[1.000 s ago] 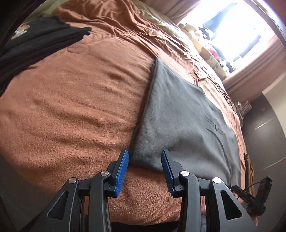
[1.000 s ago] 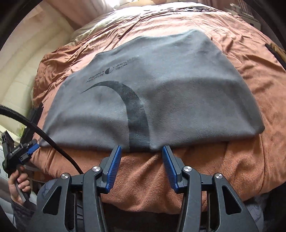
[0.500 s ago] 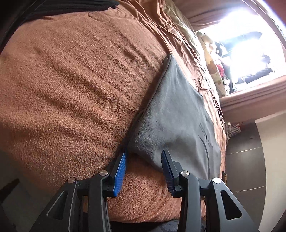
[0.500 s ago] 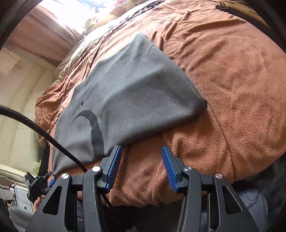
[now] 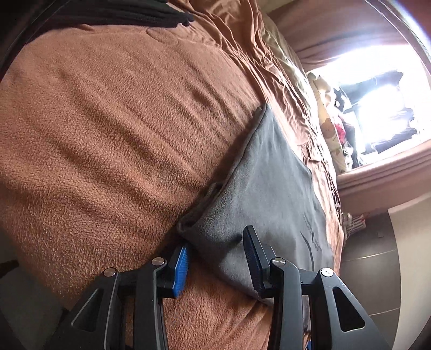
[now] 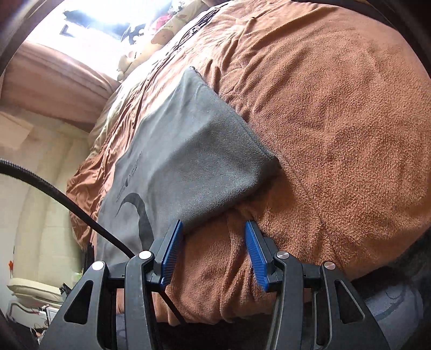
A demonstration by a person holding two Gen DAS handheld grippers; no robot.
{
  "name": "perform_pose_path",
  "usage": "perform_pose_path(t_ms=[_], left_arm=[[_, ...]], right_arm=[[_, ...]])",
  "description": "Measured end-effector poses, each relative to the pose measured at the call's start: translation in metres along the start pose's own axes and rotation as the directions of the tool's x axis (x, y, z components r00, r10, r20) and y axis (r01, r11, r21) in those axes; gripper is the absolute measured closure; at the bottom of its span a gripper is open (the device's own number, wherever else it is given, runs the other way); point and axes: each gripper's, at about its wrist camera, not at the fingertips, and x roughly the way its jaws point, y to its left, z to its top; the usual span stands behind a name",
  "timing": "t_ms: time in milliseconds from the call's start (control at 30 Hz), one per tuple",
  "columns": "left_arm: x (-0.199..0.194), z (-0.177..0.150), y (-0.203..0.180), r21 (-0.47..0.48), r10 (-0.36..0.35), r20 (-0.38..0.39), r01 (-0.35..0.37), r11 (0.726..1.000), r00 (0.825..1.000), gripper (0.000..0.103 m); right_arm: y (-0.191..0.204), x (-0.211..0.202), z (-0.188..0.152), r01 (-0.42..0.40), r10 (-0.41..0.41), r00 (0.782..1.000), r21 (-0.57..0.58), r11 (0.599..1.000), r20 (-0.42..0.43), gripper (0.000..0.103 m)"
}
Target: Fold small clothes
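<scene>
Approach to the near hem before a fold. The left gripper (image 5: 215, 255) has its fingers apart, straddling the near left corner of the grey garment (image 5: 269, 183); nothing is pinched. The right gripper (image 6: 212, 242), fingers likewise apart, sits at the near edge with its left finger touching the hem and only brown blanket (image 6: 336, 121) between the pads. The garment lies flat on the blanket, printed side up. Next, judged from this: each gripper must slide over the hem and close on it, the right shifting leftward first. Farther off, dark clothes (image 5: 121, 13) lie near a bright window (image 5: 377, 88).
</scene>
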Motion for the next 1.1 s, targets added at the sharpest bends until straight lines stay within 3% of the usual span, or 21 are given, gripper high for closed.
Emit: perform_pose_path(t_ms=[167,300,533,600,700,967,1100], left_arm=[[-0.002,0.000,-0.003,0.004,-0.006,0.070,0.006,1.000,0.998,0.065],[-0.002,-0.007,-0.003,0.041,0.001,0.093,-0.005,0.999,0.996,0.065],[0.005,-0.003,-0.006,0.042,0.047,0.093,-0.051,0.998,0.995,0.065],[0.008,-0.002,-0.011,0.071,0.078,0.115,-0.086,0.994,0.990,0.065],[0.011,-0.005,-0.018,0.131,0.122,0.138,-0.140,0.981,0.983,0.065],[0.014,-0.010,-0.024,0.247,0.156,0.179,-0.198,0.949,0.971,0.065],[0.019,0.003,-0.020,0.221,0.126,0.170,-0.162,0.962,0.977,0.067]], right_arm=[[-0.017,0.004,0.002,-0.049,0.045,0.998,0.083,0.995,0.054,0.071],[-0.019,0.006,-0.001,-0.050,0.042,0.995,0.081,0.995,0.092,0.071],[-0.001,0.015,-0.006,0.020,-0.027,0.988,0.049,0.999,0.149,0.079],[0.007,0.019,-0.007,0.060,-0.064,0.985,0.030,0.998,0.158,0.091],[0.017,0.016,-0.009,0.100,-0.096,0.980,-0.013,0.995,0.176,0.098],[0.055,0.011,-0.017,0.197,-0.164,0.962,-0.138,0.971,0.217,0.102],[0.057,0.011,-0.016,0.197,-0.165,0.963,-0.140,0.970,0.214,0.102]])
